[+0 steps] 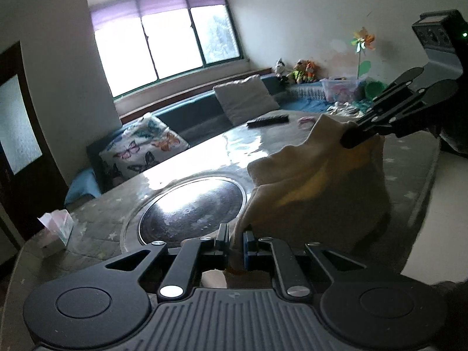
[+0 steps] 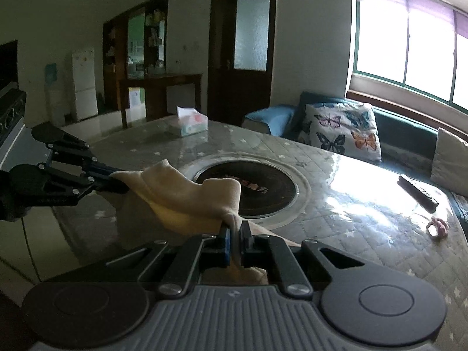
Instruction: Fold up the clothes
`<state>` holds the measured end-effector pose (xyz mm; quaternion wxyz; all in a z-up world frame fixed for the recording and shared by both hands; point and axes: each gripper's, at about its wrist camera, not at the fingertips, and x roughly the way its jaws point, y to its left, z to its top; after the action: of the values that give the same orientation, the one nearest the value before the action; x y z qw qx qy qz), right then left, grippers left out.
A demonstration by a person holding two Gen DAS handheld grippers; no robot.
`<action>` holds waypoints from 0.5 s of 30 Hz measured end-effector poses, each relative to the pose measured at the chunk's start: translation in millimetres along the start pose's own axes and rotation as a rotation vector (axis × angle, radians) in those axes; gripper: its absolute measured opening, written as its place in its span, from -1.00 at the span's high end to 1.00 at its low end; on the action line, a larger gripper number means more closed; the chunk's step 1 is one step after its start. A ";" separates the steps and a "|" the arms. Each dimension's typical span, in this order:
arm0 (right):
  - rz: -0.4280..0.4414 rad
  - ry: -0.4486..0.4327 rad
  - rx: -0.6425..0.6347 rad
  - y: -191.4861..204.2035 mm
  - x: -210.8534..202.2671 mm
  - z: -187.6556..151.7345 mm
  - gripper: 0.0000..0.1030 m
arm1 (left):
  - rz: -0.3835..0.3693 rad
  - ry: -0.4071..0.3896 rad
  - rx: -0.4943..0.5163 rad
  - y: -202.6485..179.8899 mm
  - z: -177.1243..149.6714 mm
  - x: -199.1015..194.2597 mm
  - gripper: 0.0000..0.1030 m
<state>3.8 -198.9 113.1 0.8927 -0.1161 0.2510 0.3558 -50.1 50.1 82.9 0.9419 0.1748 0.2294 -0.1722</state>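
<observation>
Gripping cream garment (image 1: 318, 187) (unlabelled): left gripper (image 1: 235, 241), right gripper (image 2: 234, 241).

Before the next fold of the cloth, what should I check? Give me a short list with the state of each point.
1. Left gripper shut on the cream cloth: ok.
2. Right gripper shut on the cloth's other end: ok.
3. Cloth lifted off the table: cannot tell; the lower part hangs out of sight.
4. Cloth spread flat between the fingers: not ok; it sags and bunches.
5. Remote control and pink item away from the cloth: ok.
6. Tissue box away from the cloth: ok.
</observation>
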 end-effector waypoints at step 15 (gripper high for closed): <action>-0.027 0.187 0.155 -59.5 140.4 -18.5 0.85 | 0.013 0.196 -0.105 39.4 -18.6 123.5 0.74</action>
<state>125.5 -167.9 24.7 0.8765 -0.0828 0.3582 0.3108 62.1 62.2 16.4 0.9238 0.1426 0.3282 -0.1358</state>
